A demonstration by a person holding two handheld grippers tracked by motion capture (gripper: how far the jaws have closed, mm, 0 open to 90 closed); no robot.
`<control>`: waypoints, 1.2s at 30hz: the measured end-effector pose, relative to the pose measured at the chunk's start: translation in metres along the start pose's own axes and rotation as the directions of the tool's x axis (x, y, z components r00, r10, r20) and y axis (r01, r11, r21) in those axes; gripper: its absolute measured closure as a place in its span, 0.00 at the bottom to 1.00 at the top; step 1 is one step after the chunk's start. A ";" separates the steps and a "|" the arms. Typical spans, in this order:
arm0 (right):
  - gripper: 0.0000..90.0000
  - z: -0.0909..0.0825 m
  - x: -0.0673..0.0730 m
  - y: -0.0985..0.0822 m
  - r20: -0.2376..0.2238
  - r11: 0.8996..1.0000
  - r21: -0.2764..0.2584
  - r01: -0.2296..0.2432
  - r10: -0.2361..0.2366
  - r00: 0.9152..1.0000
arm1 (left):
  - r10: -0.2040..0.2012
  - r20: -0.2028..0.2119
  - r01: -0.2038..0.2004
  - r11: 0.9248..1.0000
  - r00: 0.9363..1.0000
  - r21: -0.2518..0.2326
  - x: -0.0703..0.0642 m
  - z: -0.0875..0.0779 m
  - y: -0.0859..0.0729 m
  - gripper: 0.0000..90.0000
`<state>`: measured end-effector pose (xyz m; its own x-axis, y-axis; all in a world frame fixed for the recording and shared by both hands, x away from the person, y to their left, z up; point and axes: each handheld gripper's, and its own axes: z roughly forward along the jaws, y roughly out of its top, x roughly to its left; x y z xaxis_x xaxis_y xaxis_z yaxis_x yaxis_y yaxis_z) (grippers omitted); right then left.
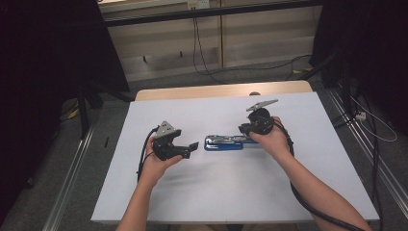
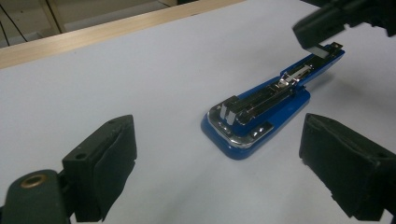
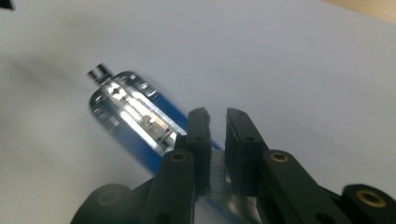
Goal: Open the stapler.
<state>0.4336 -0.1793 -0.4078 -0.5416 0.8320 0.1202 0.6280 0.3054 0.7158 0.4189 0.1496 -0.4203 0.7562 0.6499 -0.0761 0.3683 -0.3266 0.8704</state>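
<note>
From the high view, a blue stapler (image 1: pixel 223 143) is being kept lying lengthwise on the white table (image 1: pixel 231 192), between the two hands. The right gripper (image 1: pixel 248 129) is being held over the stapler's right end, while the left gripper (image 1: pixel 191 148) is being held just left of the stapler, apart from it, probably so that it can be brought in as a steadying hold.

In the left gripper view, the jaws are being kept spread wide with nothing between them. The stapler (image 2: pixel 261 109) is lying ahead with its magazine exposed, and its far end is being gripped by the right gripper (image 2: pixel 322 39).

In the right gripper view, the jaws are being clenched on a thin pale part at the stapler's (image 3: pixel 128 105) near end, seemingly a strip of staples, though blur is leaving this uncertain. The open channel looks like the only container here; its contents cannot be made out.
</note>
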 end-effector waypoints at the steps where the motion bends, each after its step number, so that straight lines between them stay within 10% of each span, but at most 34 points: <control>1: 0.90 -0.003 0.003 -0.004 -0.013 1.000 -0.001 0.006 -0.006 1.000 | 0.002 0.000 -0.002 1.000 1.000 0.002 0.000 0.000 0.000 0.13; 15: 0.90 -0.007 0.024 -0.063 -0.089 0.994 0.073 0.085 -0.078 0.993 | 0.013 -0.007 -0.013 1.000 1.000 0.019 -0.002 -0.002 0.000 0.12; 36: 0.77 -0.011 0.022 -0.075 -0.072 0.994 0.058 0.091 -0.086 0.994 | 0.015 -0.012 -0.014 0.999 1.000 0.030 -0.002 -0.003 -0.003 0.12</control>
<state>0.3684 -0.1890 -0.4512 -0.6327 0.7669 0.1072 0.6076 0.4059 0.6827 0.4151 0.1515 -0.4214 0.7549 0.6534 -0.0575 0.3736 -0.3563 0.8565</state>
